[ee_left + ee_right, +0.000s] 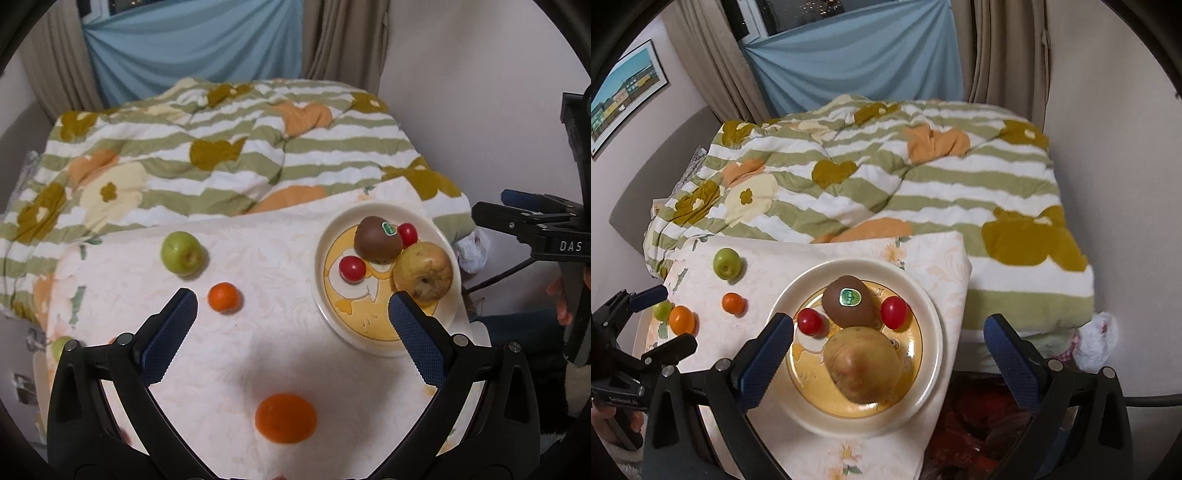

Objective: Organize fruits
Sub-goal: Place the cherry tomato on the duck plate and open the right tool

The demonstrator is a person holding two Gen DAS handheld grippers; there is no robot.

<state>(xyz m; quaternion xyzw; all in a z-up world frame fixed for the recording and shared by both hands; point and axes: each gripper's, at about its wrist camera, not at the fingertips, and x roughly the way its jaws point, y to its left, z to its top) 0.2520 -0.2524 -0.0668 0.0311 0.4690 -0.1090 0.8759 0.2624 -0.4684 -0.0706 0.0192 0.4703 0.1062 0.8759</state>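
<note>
A cream plate on the white floral cloth holds a brown kiwi, two cherry tomatoes and a yellow apple. My right gripper hangs open above the plate, empty, its fingers either side of the apple and clear of it. Left of the plate lie a green apple, a small orange, a larger orange and a small green fruit. My left gripper is open and empty above the cloth, with the larger orange below, between its arms.
A bed with a green-striped flowered quilt runs right behind the cloth. The plate sits near the cloth's right edge, with a drop and dark clutter beyond. A crumpled white bag lies at the right.
</note>
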